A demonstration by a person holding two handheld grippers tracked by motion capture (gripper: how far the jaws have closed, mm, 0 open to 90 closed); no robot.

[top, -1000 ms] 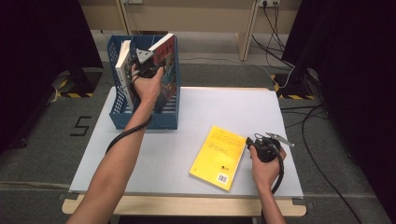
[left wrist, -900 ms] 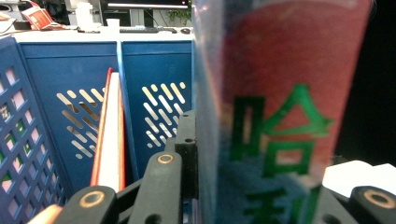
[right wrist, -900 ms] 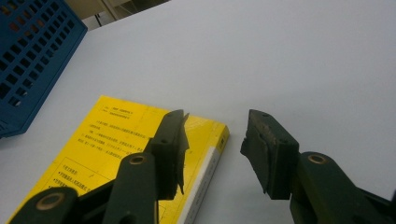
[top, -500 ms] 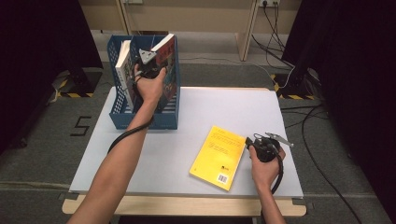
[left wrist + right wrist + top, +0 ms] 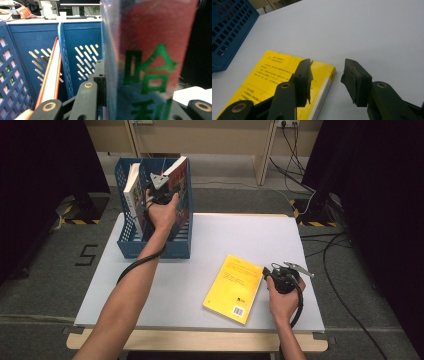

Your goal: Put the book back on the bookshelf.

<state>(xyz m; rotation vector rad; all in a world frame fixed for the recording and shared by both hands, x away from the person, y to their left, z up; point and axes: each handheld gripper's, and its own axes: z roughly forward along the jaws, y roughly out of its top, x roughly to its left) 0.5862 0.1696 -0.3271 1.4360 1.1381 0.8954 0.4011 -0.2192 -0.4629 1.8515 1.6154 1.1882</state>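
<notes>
High view: my left gripper [image 5: 161, 187] pinches the red book [image 5: 178, 180], upright in the blue rack's [image 5: 155, 249] right slot.
Right gripper [image 5: 325, 81]: jaws spread, empty, beside the yellow book [image 5: 233, 287].
Risk: released tilted, the red book could topple.

Your left gripper [image 5: 161, 190] clamps a red book [image 5: 150, 55] whose cover looks glossy, its sheen blurring the green print. The file rack [image 5: 129, 242] at the table's far left corner reads as blue moulded plastic, smooth, with punched slots. The table [image 5: 210, 240] has a pale matt top, smooth, with a light wood strip along its near edge. Near the right edge, the yellow book [image 5: 274, 75] has a smooth paper cover with a faint sheen. Your right gripper [image 5: 327, 77] has matt black jaws faced with rough, worn pads.
</notes>
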